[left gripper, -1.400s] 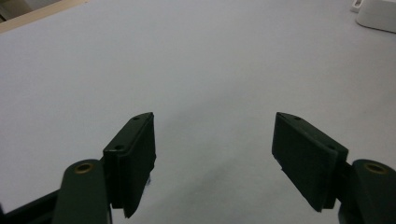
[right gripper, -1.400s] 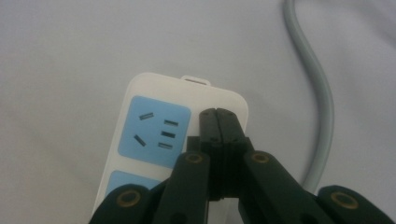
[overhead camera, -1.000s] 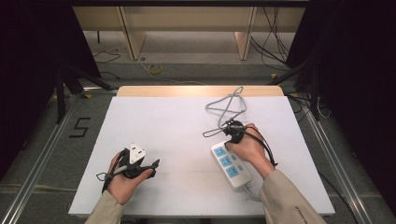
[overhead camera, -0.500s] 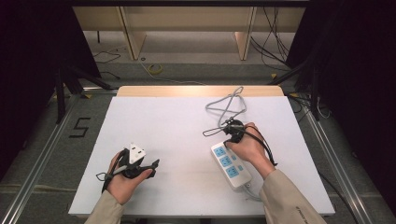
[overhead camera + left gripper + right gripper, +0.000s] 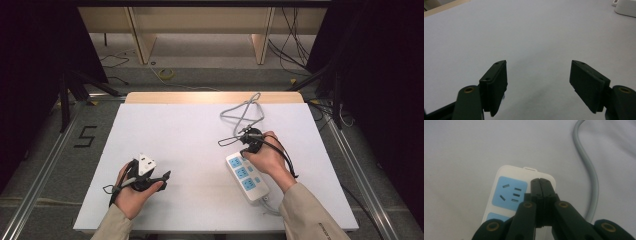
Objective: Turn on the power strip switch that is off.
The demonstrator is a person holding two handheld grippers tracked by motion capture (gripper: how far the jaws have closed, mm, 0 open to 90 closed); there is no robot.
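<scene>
White power strip [image 5: 247, 177] near tabletop's right edge, pressed by closed, empty right gripper [image 5: 540, 182]; left gripper [image 5: 537, 85] wide open, idle; grey cable [image 5: 243, 114] unplugged yet.

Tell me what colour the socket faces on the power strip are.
Light blue, set in the white power strip. The right gripper view shows them best.

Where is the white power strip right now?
In the high view the power strip lies on the table's right side, under the right gripper, with the grey cable coiled just beyond.
</scene>
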